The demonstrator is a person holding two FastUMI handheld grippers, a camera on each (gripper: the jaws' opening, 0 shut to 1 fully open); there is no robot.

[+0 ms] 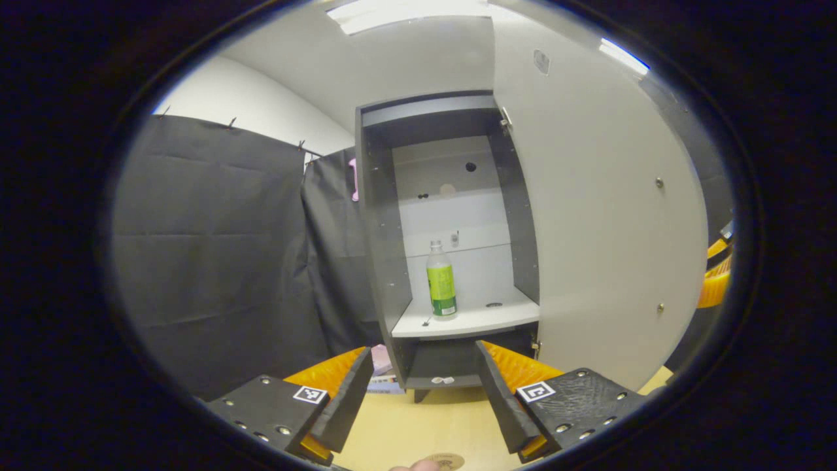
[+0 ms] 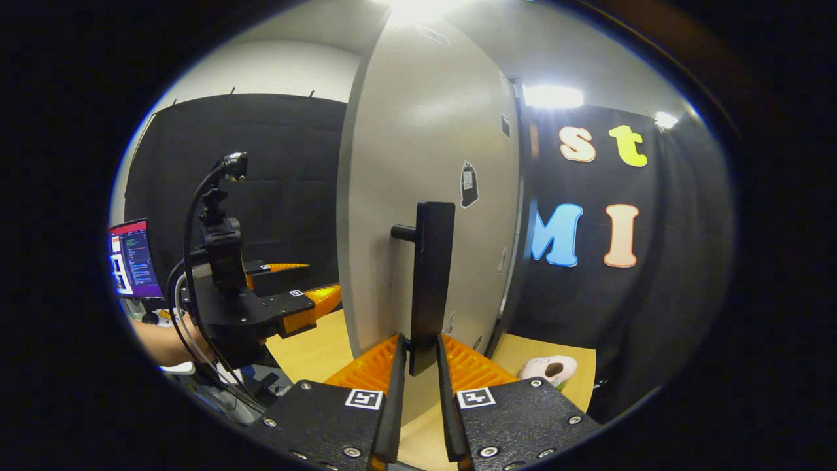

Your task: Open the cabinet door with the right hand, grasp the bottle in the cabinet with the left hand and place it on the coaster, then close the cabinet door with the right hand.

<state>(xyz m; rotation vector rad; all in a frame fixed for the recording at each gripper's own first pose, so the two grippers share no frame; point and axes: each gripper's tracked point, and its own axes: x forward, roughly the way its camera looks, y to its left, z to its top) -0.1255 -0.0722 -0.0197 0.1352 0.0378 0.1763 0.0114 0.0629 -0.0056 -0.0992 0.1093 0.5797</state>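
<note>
In the left gripper view the cabinet (image 1: 382, 248) stands open, its pale door (image 1: 601, 216) swung out to the right. A clear bottle with a green label (image 1: 441, 280) stands upright on the cabinet's white shelf (image 1: 471, 320). My left gripper (image 1: 424, 383) is open, well short of the bottle and below shelf height. A round coaster (image 1: 446, 461) peeks in at the bottom edge of the wooden table. In the right gripper view my right gripper (image 2: 422, 366) is shut on the lower end of the door's dark vertical handle (image 2: 431, 275). The left gripper (image 2: 288, 294) shows there too, held by a hand.
Black cloth walls (image 1: 216, 255) enclose the booth. A lower cabinet compartment (image 1: 444, 363) lies under the shelf. A monitor (image 2: 134, 258) glows at the far left of the right gripper view. A small pale object (image 2: 549, 369) lies on the table beyond the door.
</note>
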